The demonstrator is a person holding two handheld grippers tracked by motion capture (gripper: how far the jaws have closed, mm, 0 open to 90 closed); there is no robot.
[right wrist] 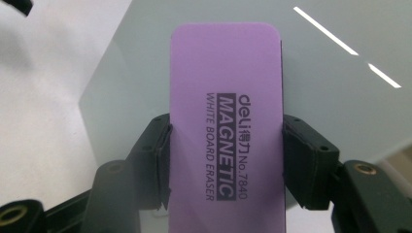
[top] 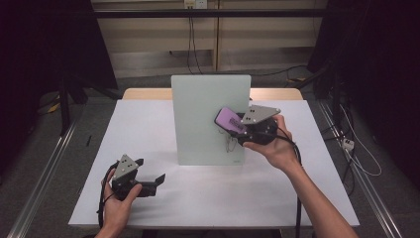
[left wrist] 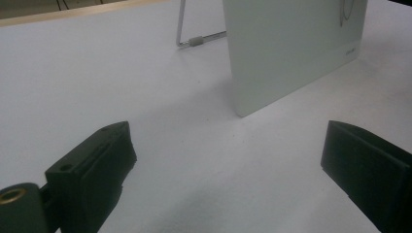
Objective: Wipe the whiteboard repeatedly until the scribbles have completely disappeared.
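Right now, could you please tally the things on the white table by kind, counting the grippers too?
Upright pale green whiteboard: 1
Purple magnetic whiteboard eraser: 1
Black two-jaw grippers, left and right: 2
Total: 4

A lab: white table, metal rails, trailing cables.

The right gripper, held raised on an outstretched forearm, has its jaws clamped together, while the left gripper rests low, jaws wide apart.
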